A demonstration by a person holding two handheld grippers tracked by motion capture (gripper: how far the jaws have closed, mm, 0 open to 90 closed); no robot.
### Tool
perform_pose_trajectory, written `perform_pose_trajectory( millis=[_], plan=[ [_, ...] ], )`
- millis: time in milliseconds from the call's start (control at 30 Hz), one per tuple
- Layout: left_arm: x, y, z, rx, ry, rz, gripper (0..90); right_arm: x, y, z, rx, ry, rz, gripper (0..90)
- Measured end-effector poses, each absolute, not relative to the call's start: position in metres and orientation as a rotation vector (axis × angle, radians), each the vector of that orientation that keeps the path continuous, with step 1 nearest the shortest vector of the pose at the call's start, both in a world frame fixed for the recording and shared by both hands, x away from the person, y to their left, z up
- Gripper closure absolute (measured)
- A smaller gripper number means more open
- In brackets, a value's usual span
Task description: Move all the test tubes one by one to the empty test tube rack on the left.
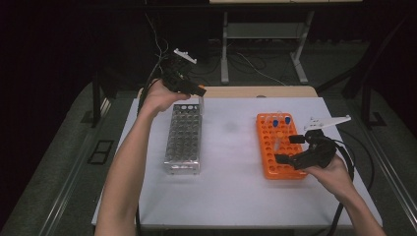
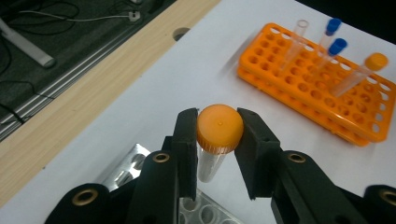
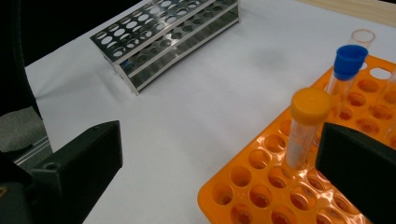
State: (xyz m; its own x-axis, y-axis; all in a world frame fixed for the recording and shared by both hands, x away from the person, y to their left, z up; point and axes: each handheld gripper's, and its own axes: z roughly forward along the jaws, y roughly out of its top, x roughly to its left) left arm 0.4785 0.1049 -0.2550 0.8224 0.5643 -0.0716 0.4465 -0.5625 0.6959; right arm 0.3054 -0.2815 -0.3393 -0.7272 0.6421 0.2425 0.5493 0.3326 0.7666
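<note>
while the left tongs (image 2: 219, 140) pinch an orange-capped tube (image 2: 218, 130) above the metal rack (image 1: 184, 139); right tongs (image 3: 219, 172) — spread.

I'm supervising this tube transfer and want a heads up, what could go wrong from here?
1. The left gripper holds the orange-capped tube by its round cap alone, so it might swing or slip before it meets a hole in the metal rack.
2. The right gripper is open right beside a tube in the orange rack; a careless closing could knock it or the blue-capped tube askew.
</note>
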Motion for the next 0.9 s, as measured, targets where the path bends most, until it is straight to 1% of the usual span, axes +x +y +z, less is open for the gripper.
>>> perform_pose_trajectory(
  millis=[667, 900],
  plan=[
    [0.516, 0.124, -0.278, 2.178, 0.881, 0.283, 68.8, 0.306, -0.297, -0.358, 1.177, 2.457, 1.354, 0.2],
    [0.524, 0.126, -0.289, 2.160, 0.908, 0.271, 68.8, 0.306, -0.301, -0.364, 1.196, 2.454, 1.349, 0.2]
  ],
)
